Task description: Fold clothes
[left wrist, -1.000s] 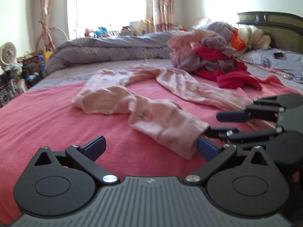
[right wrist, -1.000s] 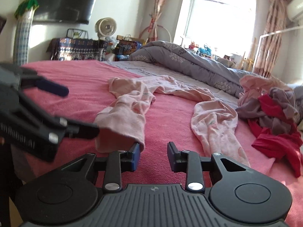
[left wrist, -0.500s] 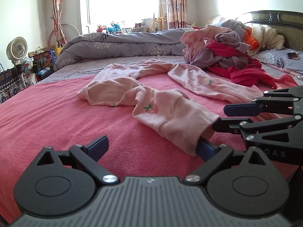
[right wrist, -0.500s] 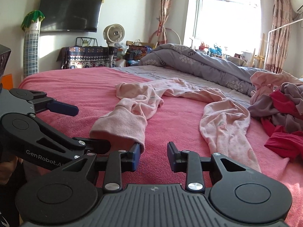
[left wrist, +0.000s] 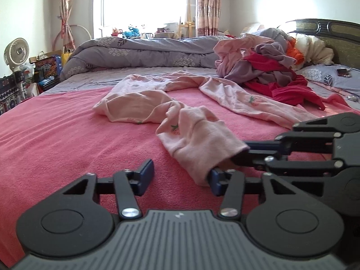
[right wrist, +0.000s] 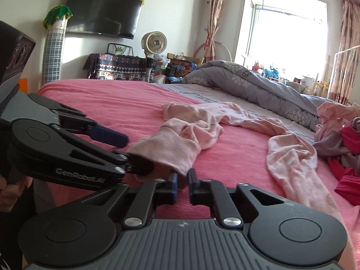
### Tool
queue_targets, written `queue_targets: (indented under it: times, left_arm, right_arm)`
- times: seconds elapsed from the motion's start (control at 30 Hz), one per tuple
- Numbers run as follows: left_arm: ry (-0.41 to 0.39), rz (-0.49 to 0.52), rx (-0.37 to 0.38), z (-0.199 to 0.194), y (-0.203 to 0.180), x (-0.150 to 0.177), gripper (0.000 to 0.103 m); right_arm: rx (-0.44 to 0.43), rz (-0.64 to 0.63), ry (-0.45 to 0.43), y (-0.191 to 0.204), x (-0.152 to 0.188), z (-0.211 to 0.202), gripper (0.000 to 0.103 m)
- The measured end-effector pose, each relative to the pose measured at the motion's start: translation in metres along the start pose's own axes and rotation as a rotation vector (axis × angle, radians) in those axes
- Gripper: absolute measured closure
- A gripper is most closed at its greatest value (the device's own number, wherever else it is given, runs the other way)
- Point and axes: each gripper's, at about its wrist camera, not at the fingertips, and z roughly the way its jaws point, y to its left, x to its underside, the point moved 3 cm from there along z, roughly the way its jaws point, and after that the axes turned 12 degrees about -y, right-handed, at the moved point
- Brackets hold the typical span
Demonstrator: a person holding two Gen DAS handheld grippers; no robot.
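"GenRobot.AI" in pale letters — on the left gripper (right wrist: 126, 155) side plate, right wrist view

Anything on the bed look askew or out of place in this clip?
Yes. The pink trousers lie twisted on the red blanket, the legs splayed apart and one leg bunched back on itself. Behind them a heap of unfolded clothes sits jumbled near the headboard. Nothing looks damaged or spilled.

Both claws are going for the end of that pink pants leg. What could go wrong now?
1. The right gripper pinches only the cuff corner, so the pants might slip out when lifted.
2. The left gripper is closing with the cuff at one finger only; it may grab the blanket or nothing.
3. The grippers sit close together and could bump.
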Motion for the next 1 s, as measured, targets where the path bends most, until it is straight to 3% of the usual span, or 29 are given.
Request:
queue_targets:
  times: [0.03, 0.1, 0.2, 0.33, 0.5, 0.6, 0.67, 0.7, 0.73, 0.8, 1.0]
  left_arm:
    - [0.002, -0.016, 0.023, 0.0, 0.001, -0.001, 0.063]
    - [0.015, -0.049, 0.064, -0.001, 0.005, -0.005, 0.093]
    - [-0.003, -0.049, 0.089, -0.012, 0.011, -0.018, 0.095]
    - [-0.084, -0.008, 0.09, -0.046, 0.019, -0.045, 0.096]
    - [-0.153, -0.027, 0.133, -0.101, 0.03, -0.072, 0.096]
    - [-0.168, 0.015, 0.132, -0.127, 0.031, -0.077, 0.096]
    - [-0.158, 0.046, 0.118, -0.135, 0.031, -0.074, 0.096]
    - [-0.149, 0.048, 0.109, -0.135, 0.033, -0.07, 0.096]
    - [-0.132, 0.046, 0.105, -0.132, 0.036, -0.065, 0.096]
    - [-0.091, 0.029, 0.107, -0.124, 0.043, -0.05, 0.094]
    - [0.017, -0.053, 0.081, -0.104, 0.076, -0.012, 0.089]
  right_arm:
    - [-0.003, 0.006, 0.002, 0.002, -0.001, 0.001, 0.095]
    - [0.011, 0.027, 0.017, 0.002, -0.008, 0.0, 0.098]
    - [0.018, 0.074, 0.028, 0.002, -0.027, -0.01, 0.098]
    - [-0.007, 0.116, -0.027, 0.009, -0.063, -0.038, 0.098]
    - [-0.022, 0.065, -0.066, 0.034, -0.097, -0.077, 0.099]
    - [-0.029, 0.019, -0.049, 0.051, -0.104, -0.095, 0.098]
    - [-0.029, -0.02, -0.021, 0.061, -0.098, -0.093, 0.095]
    - [-0.032, -0.048, -0.006, 0.065, -0.093, -0.091, 0.089]
    - [-0.022, -0.082, 0.001, 0.072, -0.086, -0.087, 0.072]
    - [-0.019, -0.133, -0.007, 0.082, -0.072, -0.08, 0.056]
    - [-0.019, -0.186, -0.001, 0.097, -0.034, -0.037, 0.056]
